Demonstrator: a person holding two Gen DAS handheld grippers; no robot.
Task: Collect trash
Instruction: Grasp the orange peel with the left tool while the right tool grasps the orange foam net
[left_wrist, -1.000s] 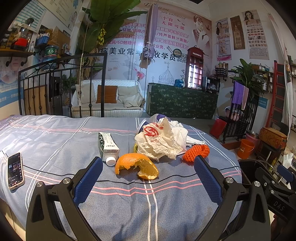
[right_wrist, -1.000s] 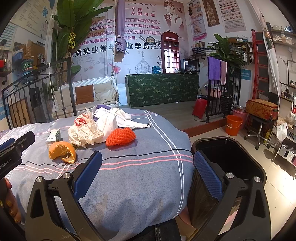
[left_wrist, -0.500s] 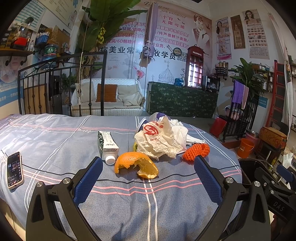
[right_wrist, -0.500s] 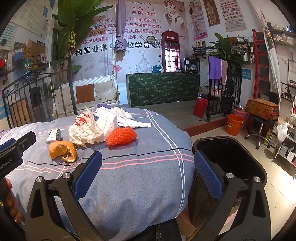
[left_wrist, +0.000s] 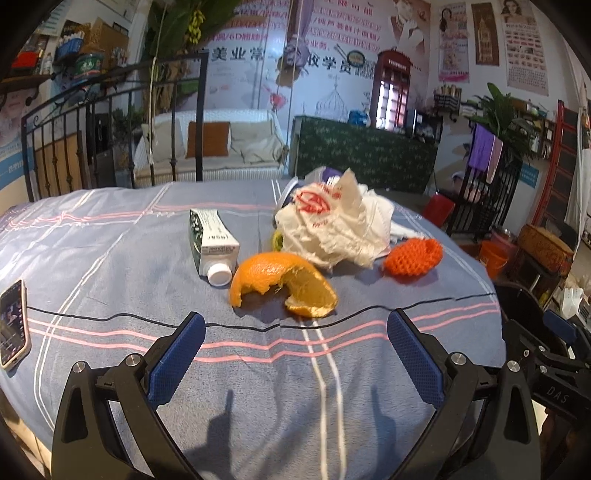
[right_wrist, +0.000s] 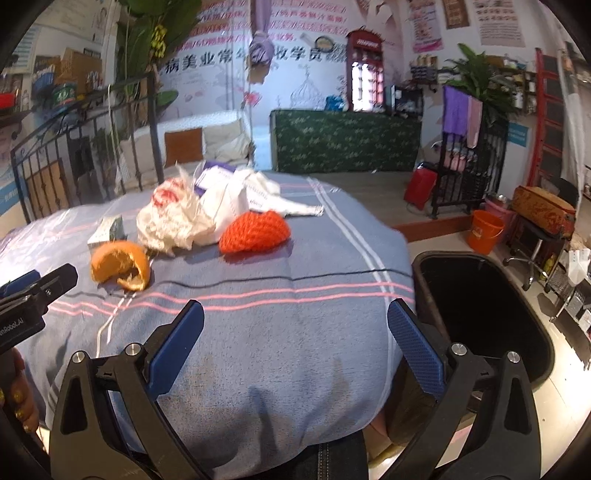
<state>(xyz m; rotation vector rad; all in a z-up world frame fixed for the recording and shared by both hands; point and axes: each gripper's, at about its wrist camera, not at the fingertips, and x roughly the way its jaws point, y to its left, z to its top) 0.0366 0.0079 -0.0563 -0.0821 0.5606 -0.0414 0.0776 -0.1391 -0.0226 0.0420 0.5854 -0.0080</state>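
**Trash waits on the bed**

While both claws hang spread and empty, the left gripper (left_wrist: 295, 343) faces the orange peel (left_wrist: 282, 283) lying on the striped bedspread (left_wrist: 110, 258); the right gripper (right_wrist: 295, 332) hovers beside the black bin (right_wrist: 480, 306).

Left gripper (left_wrist: 293, 334) and right gripper (right_wrist: 295, 332) both gape wide, empty.

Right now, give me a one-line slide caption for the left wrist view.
Open left gripper faces orange peel, carton, crumpled bag and orange net on striped bedspread.

Crinkled plastic bag (left_wrist: 328, 225); matt cloth bedsheet (left_wrist: 110, 258); orange foam net (left_wrist: 413, 256).
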